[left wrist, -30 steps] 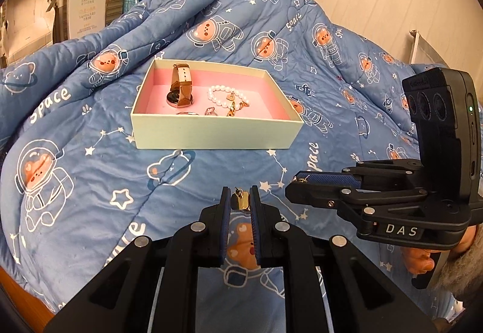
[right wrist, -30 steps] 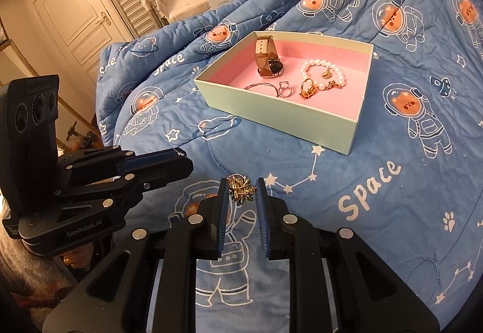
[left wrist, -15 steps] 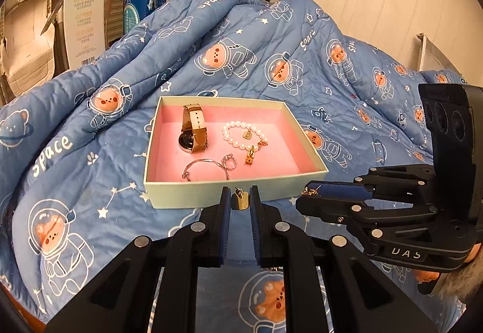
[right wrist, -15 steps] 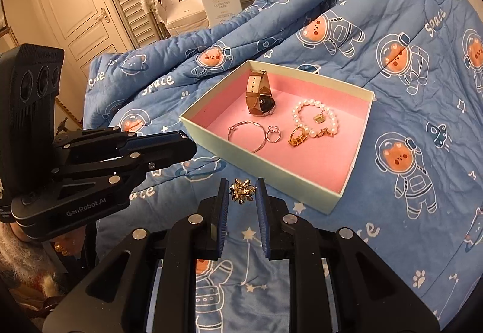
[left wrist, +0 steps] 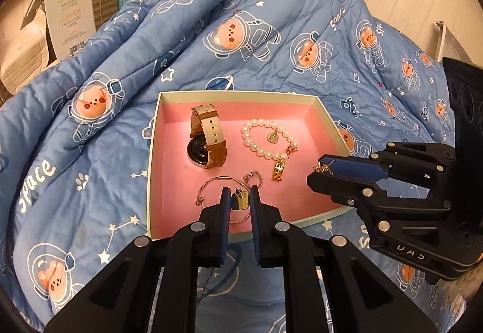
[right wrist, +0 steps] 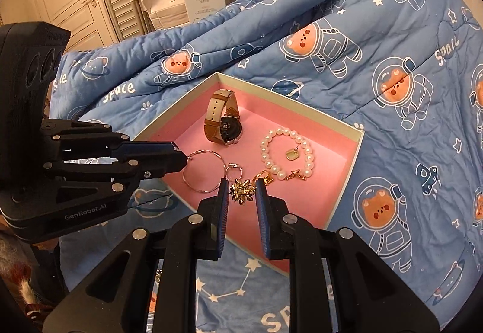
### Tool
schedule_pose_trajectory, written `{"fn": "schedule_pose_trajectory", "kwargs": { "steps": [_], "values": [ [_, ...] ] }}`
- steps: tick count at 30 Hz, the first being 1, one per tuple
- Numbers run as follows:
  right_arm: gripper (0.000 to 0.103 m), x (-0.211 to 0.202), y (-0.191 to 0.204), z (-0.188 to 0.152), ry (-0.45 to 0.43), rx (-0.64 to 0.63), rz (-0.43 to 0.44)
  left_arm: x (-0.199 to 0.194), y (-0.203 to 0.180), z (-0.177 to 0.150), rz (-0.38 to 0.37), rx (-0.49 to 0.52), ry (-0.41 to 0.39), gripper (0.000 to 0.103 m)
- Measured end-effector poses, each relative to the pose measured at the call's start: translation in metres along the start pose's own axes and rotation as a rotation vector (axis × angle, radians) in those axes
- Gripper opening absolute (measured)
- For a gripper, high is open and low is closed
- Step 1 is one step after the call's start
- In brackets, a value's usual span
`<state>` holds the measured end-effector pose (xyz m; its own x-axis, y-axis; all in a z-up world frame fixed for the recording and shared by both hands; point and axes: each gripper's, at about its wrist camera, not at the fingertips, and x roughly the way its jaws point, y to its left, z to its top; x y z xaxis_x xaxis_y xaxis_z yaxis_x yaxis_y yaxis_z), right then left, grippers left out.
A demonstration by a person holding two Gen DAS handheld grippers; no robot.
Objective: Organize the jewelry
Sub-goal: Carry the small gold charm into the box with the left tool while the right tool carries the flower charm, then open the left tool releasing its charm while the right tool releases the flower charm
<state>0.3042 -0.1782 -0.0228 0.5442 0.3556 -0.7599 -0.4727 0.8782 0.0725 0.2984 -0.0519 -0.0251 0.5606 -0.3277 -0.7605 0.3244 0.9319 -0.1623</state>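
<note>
- Two small gold pieces are in our grips above the pink-lined box [left wrist: 152, 158], which rests on the soft astronaut-print quilt [left wrist: 90, 152] over the bed.
- At 9 o'clock in the box the brown-strapped watch [left wrist: 206, 141] lies on its side, leather band looped, dark round case down; a careless drop could knock it over.
- Towards 6 o'clock, our left tool [left wrist: 240, 201] is closed on a flat, polished gold earring [left wrist: 240, 200] with a thin post. It hangs right over the thin wire bangle [right wrist: 205, 171] and small silver ring [right wrist: 234, 171], so releasing here could tangle post and wire.
- At centre, the pearl bracelet [left wrist: 267, 141] forms a beaded ring with a gold heart charm and clasp; its dangling charm [left wrist: 278, 171] could catch anything dragged past.
- Towards 3 o'clock, our right tool [right wrist: 241, 194] pinches a spiky gold flower earring [right wrist: 241, 193] between blue ribbed pads, held only at its edges. We judge that grip shallow; it could slip or twist out early.
- The two tools are close together over the box, so they could bump.
- The box has thin card walls and sits on padding; pressing a rim could tip it and slide everything.
</note>
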Motion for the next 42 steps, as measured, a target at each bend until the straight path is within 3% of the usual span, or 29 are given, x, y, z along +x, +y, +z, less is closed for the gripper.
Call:
{"fn": "schedule_pose_trajectory", "kwargs": {
  "steps": [18, 37, 42],
  "values": [
    [0.019, 0.058, -0.019, 0.041, 0.108, 0.003, -0.006, 0.036, 0.011, 0.012, 0.006, -0.030, 0.118, 0.012],
    [0.019, 0.086, -0.020, 0.047, 0.168, -0.023, -0.035, 0.041, 0.010, 0.013, 0.005, -0.016, 0.115, 0.013],
    [0.020, 0.086, -0.022, 0.044, 0.161, -0.028, -0.031, 0.032, 0.009, 0.010, 0.002, -0.016, 0.093, 0.021]
  ]
}}
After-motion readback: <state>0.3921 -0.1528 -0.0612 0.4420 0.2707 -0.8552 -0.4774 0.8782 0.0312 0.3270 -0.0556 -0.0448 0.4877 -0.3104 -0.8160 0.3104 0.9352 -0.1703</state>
